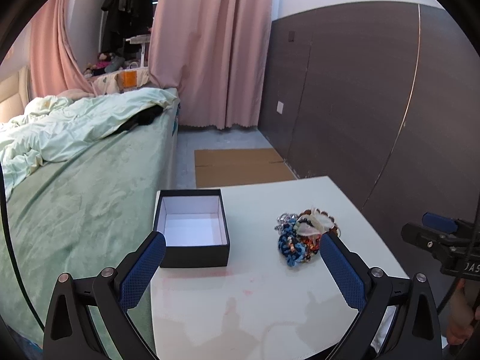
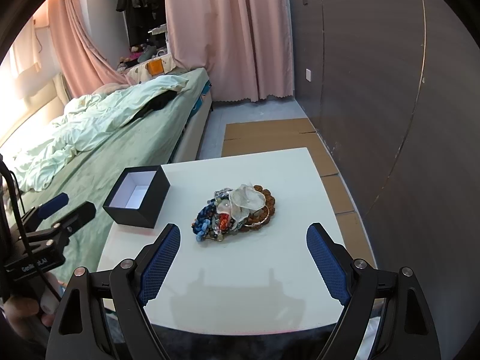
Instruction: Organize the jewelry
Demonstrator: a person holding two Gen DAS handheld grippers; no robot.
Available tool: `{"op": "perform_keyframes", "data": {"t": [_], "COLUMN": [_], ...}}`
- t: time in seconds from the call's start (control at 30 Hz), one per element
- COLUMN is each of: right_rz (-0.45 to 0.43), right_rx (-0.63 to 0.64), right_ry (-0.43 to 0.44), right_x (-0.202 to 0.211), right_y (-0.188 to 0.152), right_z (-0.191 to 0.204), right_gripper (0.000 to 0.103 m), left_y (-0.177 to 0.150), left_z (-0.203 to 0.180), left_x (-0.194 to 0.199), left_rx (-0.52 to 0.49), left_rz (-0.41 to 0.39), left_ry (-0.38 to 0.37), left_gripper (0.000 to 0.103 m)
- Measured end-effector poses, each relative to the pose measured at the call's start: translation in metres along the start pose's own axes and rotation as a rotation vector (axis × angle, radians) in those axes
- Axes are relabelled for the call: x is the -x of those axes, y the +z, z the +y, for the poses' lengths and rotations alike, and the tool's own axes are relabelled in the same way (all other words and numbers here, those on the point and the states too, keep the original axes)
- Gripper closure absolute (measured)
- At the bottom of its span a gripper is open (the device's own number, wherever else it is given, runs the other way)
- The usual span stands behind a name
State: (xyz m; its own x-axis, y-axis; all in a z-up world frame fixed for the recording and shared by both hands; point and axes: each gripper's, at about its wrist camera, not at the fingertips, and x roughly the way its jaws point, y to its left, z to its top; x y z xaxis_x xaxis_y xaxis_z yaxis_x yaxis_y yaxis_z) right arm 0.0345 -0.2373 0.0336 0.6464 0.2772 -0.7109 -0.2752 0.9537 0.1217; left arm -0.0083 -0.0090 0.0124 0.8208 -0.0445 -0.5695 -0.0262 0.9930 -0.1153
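A pile of jewelry (image 1: 303,235) with blue braided bracelets, brown beads, silver chain and a clear flower piece lies on the white table (image 1: 255,300). An open black box (image 1: 192,229) with a white, empty inside stands to its left. My left gripper (image 1: 243,249) is open, above the table's near side, between box and pile. In the right wrist view the pile (image 2: 237,213) lies ahead of my open, empty right gripper (image 2: 243,237), and the box (image 2: 138,195) stands at the table's (image 2: 240,285) left edge. The left gripper (image 2: 64,207) shows at the left there.
A bed (image 1: 75,180) with a pale green quilt runs along the table's left side. A dark wall panel (image 1: 375,105) stands to the right. Flattened cardboard (image 1: 240,166) lies on the floor beyond the table. Pink curtains (image 1: 210,45) hang at the back.
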Motion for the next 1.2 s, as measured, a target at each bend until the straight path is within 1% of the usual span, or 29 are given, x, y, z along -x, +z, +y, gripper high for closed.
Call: {"op": "perform_keyframes", "data": {"t": [0.33, 0.47, 0.8, 1.2], "right_rz": [-0.016, -0.02, -0.023, -0.026], "right_rx": [-0.008, -0.001, -0.016, -0.027], "right_ry": [-0.01, -0.026, -0.029, -0.026], "right_x": [0.002, 0.004, 0.004, 0.005], "right_y": [0.0, -0.001, -0.001, -0.001], "right_z": [-0.003, -0.001, -0.007, -0.012], "right_gripper": [0.017, 0.017, 0.017, 0.017], "left_y": [-0.001, -0.002, -0.004, -0.002], "left_z": [-0.001, -0.002, -0.012, -0.015], "left_x": [0.002, 0.003, -0.001, 0.001], "left_rx": [-0.008, -0.002, -0.032, -0.039], "left_rz": [0.007, 0.001, -0.004, -0.004], "left_ry": [-0.02, -0.043, -0.034, -0.04], "left_gripper": [0.001, 0.001, 0.001, 0.001]}}
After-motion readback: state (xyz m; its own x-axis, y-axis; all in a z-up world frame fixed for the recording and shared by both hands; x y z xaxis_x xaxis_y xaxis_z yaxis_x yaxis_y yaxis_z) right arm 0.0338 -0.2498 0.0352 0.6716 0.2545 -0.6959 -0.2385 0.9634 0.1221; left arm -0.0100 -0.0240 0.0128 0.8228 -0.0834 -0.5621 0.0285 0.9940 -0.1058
